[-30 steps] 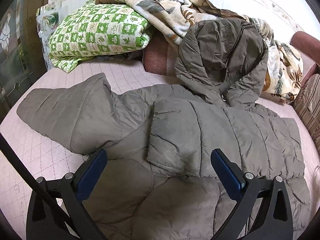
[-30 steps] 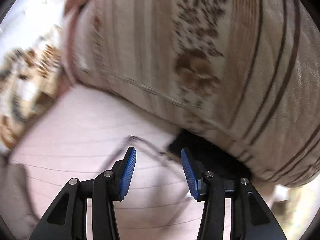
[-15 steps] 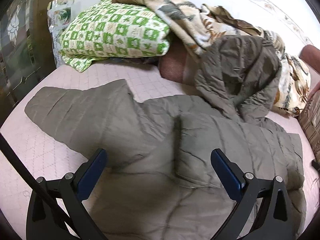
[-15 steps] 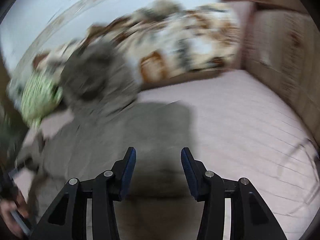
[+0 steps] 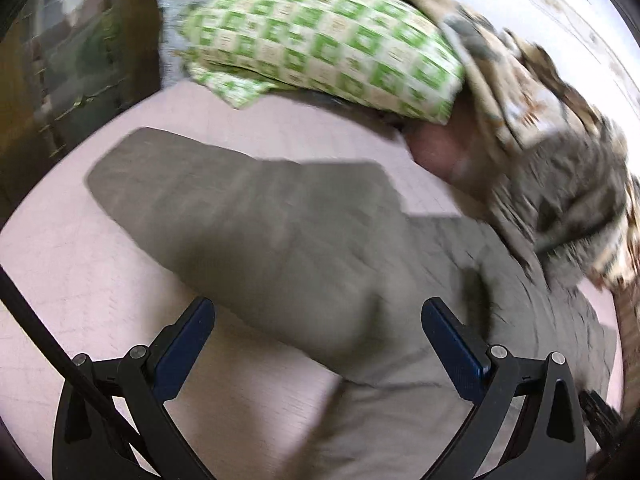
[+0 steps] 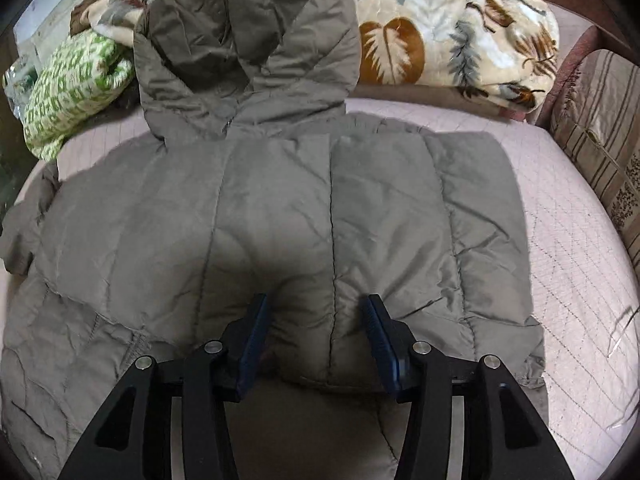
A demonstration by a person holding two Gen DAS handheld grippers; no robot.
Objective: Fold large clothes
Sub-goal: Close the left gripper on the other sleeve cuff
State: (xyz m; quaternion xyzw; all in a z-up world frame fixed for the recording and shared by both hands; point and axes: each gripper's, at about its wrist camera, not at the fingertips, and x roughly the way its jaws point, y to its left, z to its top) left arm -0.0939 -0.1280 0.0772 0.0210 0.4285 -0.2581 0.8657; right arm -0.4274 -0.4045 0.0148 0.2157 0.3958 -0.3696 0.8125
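The jacket (image 6: 280, 216) lies flat on the pink bed (image 6: 580, 264), quilted side up. In the right view its long axis runs from my tongs toward the far bedding: hood (image 6: 244, 48) at the far end, propped against the leaf blanket (image 6: 460, 36), body toward me. One sleeve is folded across the body, its cuff edge lying just ahead of my right tongs.

The other sleeve (image 5: 224, 216) extends sideways off the body. In the left view (blurred) it points away to the upper left, toward the green pillow (image 5: 320, 40), its end lying on bare bed short of the pillow.

My right tongs (image 6: 316, 340) are spread, one blue pad on each side of a raised bulge in the folded sleeve. The pads sit at or against the fabric; whether they pinch it I cannot tell. My left tongs (image 5: 320, 344) are spread wide above the sleeve's root, holding nothing.

A striped cushion (image 6: 600, 128) stands at the right edge of the bed, well apart from the jacket. The green pillow sits at the far left, beside the hood.
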